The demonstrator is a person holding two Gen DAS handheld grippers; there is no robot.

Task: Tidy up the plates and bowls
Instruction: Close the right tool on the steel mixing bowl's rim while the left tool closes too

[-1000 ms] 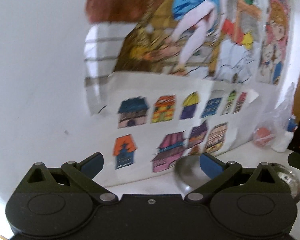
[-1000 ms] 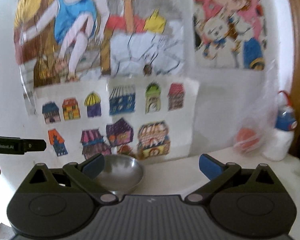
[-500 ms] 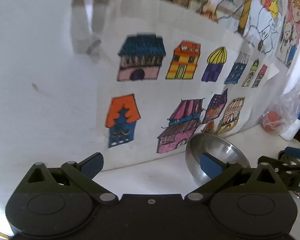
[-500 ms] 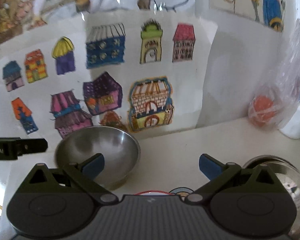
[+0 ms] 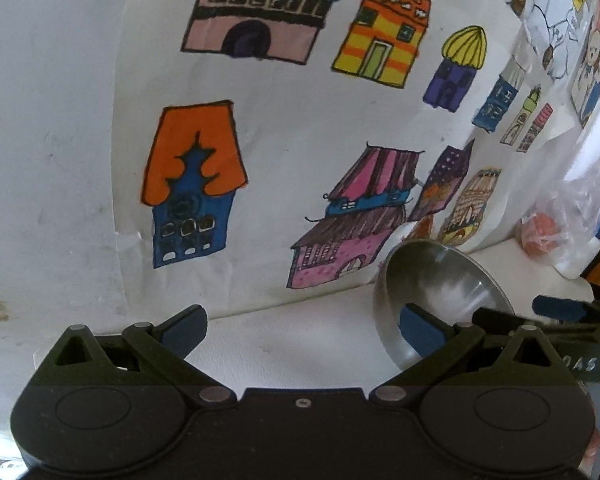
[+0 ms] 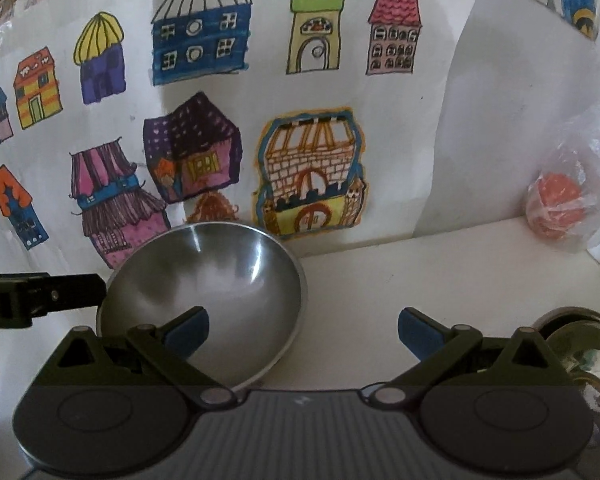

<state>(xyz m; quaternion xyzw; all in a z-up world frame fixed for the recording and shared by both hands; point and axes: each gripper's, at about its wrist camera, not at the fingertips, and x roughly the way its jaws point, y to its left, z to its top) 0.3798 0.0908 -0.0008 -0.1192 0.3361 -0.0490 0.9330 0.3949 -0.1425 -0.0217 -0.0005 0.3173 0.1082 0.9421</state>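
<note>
Two hand-held claws hover low over a white table (image 6: 440,264) set against a wall papered with a child's drawing of houses (image 6: 260,120). The left claw (image 5: 302,330) is spread wide and holds nothing, its blue right pad in front of the near rim of a steel bowl (image 5: 440,280) that stands on the table just beside the drawing. The right claw (image 6: 303,330) is likewise wide and empty, its left pad over the same bowl (image 6: 204,280), which sits upright at the left of its view; the tip of the left claw shows at that view's left edge, close to the bowl's rim. A second shiny metal vessel (image 6: 580,344) lies at the lower right, partly hidden behind the right claw's linkage. Farther right, near the wall, a clear plastic bag (image 6: 572,200) holds a round orange-red object.
</note>
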